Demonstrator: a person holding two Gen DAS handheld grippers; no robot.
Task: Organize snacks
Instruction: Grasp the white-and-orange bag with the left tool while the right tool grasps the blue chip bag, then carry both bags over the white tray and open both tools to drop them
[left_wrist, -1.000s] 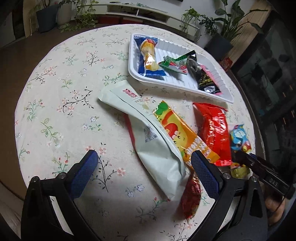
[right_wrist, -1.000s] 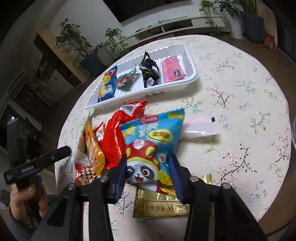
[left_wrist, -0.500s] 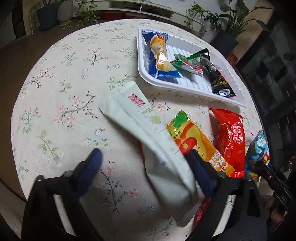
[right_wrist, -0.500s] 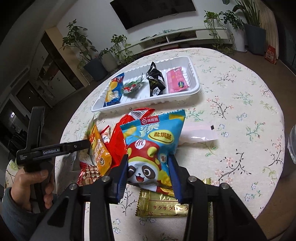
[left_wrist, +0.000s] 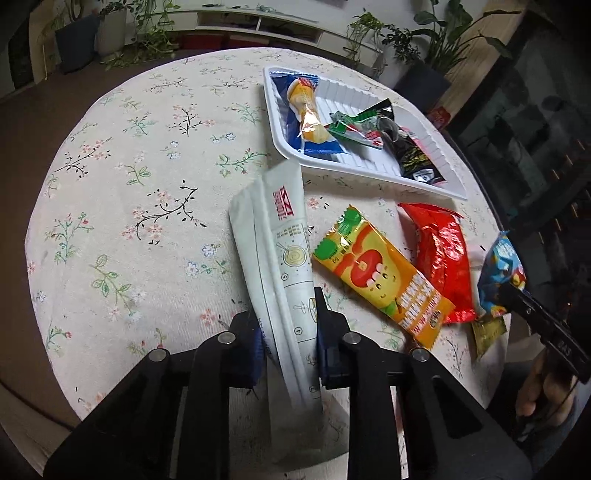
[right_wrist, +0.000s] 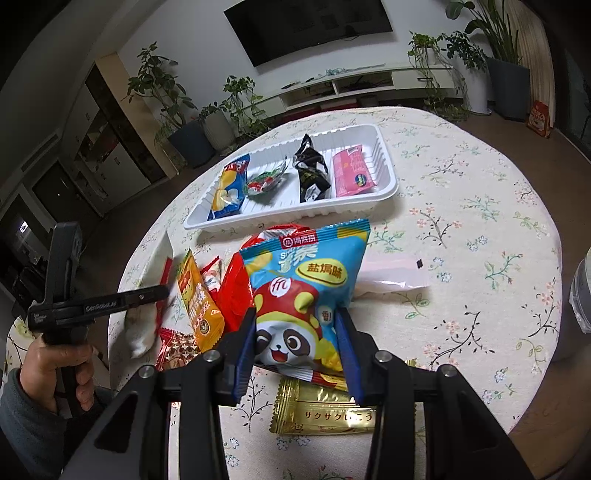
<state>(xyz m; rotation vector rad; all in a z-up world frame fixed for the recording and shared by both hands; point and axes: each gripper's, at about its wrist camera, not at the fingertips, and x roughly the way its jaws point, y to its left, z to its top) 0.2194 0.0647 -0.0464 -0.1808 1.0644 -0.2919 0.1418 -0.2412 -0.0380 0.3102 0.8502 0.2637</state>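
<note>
A long white packet (left_wrist: 273, 221) lies between the jaws of my left gripper (left_wrist: 286, 317). The jaws are closing and their blue pads press on its near end; its far end points at the white tray (left_wrist: 373, 172). My right gripper (right_wrist: 295, 317) is shut on a blue panda snack bag (right_wrist: 310, 258), held upright above the pile. The tray (right_wrist: 295, 218) holds a blue packet (right_wrist: 229, 188), a green one, a black one (right_wrist: 310, 173) and a pink one (right_wrist: 351, 173).
Loose on the floral cloth lie an orange packet (left_wrist: 380, 273), a red bag (left_wrist: 443, 251), a gold packet (right_wrist: 325, 413), a pale pink wrapper (right_wrist: 391, 273) and a red starred packet (right_wrist: 177, 347). A person's hand (right_wrist: 55, 369) grips the left tool. The round table's edge runs close by.
The left jaws went from wide open to closed on the white packet, which has swung to point toward the tray. The right gripper has kept its hold on the blue bag.
</note>
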